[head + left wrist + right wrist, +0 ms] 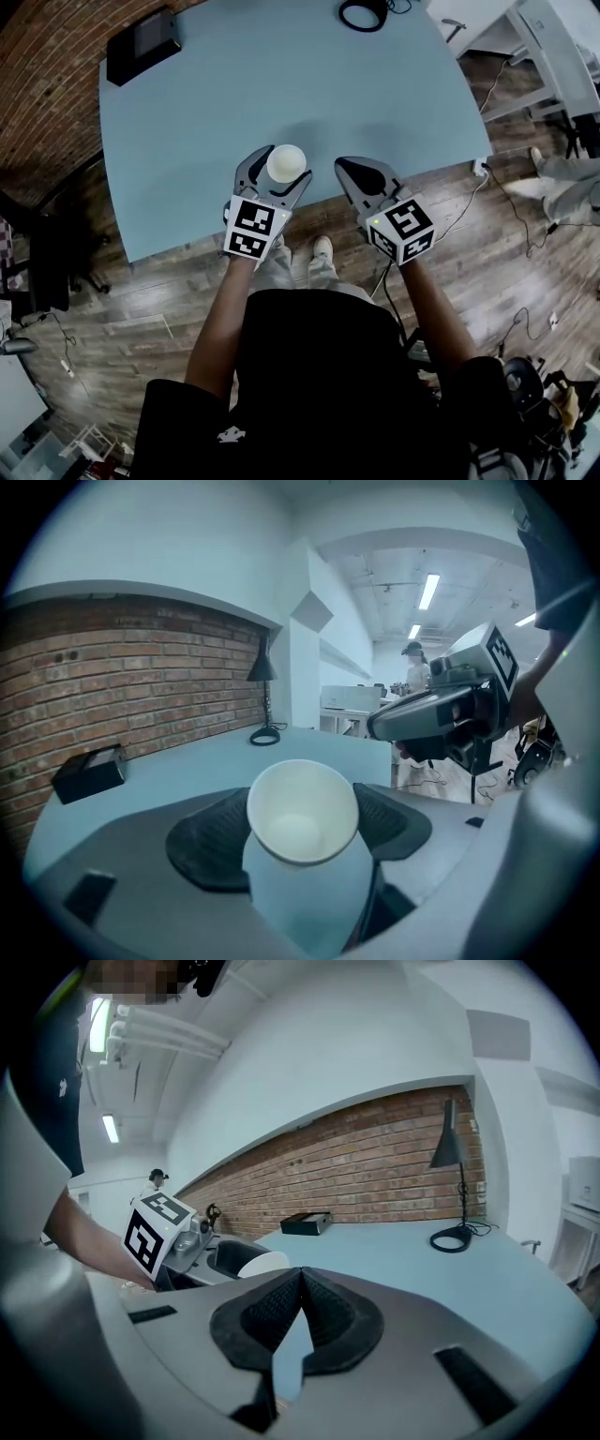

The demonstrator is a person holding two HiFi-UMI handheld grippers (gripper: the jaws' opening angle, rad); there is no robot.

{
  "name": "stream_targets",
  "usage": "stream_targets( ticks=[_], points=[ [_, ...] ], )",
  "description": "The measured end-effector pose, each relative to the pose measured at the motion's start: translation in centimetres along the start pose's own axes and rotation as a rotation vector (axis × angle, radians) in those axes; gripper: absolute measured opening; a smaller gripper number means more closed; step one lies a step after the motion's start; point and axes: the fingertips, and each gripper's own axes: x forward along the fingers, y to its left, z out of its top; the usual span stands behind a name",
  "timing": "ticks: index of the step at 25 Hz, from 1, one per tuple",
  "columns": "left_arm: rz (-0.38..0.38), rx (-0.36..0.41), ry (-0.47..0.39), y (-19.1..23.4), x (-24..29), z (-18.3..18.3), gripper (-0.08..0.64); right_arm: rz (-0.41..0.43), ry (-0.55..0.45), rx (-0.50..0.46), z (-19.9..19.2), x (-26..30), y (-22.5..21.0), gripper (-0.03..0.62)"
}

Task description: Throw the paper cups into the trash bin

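Left gripper (277, 171) is clenched on a white paper cup (302, 810): the jaws sit on either side of the cup wall and the open mouth tips up and away from the holder. The cup is empty inside and does not look crushed. Right gripper (301, 1279) is clenched with nothing in it, pad tips meeting and only the table showing through the gap beneath them. Both grippers are side by side, near each other but apart, held above the near edge of the light blue table (281, 75), close to the person's body. The cup is off the table, up in the left jaws. No other cups show on the tabletop, only a black box (142, 42) at the far left corner by the brick wall and a lamp base (364, 13) at the far edge. The trash bin shows in no view. The wood floor (141, 309) around the feet has cables and chair legs, nothing that reads as a bin. Step in hand, as I judge it: pickup is done and the carry to the bin is starting. The next move calls for finding the bin, likely by turning away from the table. The cup then goes over the opening with the same light grip so the thin wall doesn't buckle, and the left jaws let go only once it is squarely above. The right gripper has no job unless another cup turns up.
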Motion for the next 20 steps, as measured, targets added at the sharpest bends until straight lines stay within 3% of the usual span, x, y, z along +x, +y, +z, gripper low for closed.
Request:
stream_targets(
  ticks=[13, 20],
  points=[
    [0.205, -0.094, -0.01, 1.1, -6.6, -2.5, 0.356, 0.238, 0.013, -0.109, 0.4, 2.7, 6.2, 0.005],
    [0.391, -0.166, -0.021, 4.4, -12.3, -4.1, 0.354, 0.412, 0.023, -0.182, 1.7, 6.1, 11.2, 0.005]
  ],
)
